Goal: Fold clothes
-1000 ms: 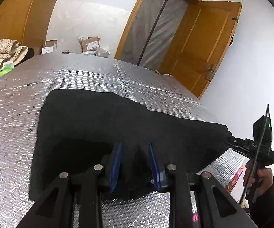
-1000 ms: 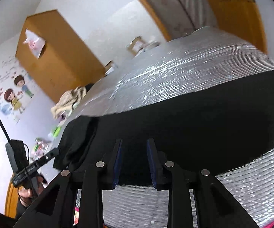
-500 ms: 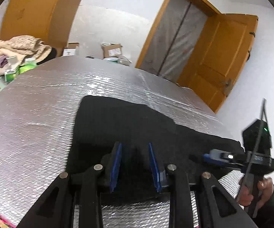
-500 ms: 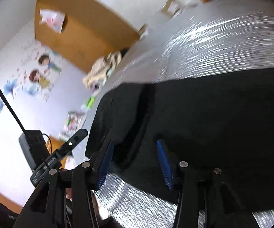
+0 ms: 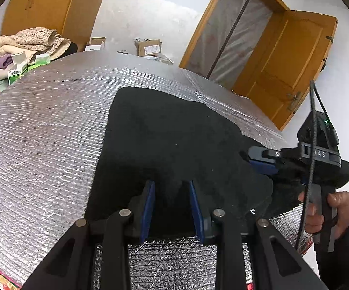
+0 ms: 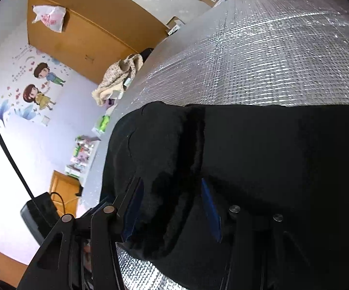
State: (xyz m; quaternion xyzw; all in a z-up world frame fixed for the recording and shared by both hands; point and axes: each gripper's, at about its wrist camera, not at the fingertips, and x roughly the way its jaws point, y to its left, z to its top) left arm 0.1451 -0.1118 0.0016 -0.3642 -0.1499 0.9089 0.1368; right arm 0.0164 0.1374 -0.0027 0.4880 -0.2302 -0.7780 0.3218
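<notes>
Left wrist view: left hand-held gripper (image 5: 172,207) clamps black garment (image 5: 169,140) near edge; right hand-held gripper (image 5: 259,159) gapes.

A: The black garment (image 5: 174,140) looks like matt, slightly fuzzy cloth, with a few pale lint specks.

B: Under it, the silver quilted foil cover (image 5: 41,125) on the desk is shiny and ribbed.

A: The left claw (image 5: 172,207) has matt black plastic arms, blue pads and small bright metal pins.

B: The far orange-brown door (image 5: 283,72) is smooth varnished wood.
</notes>
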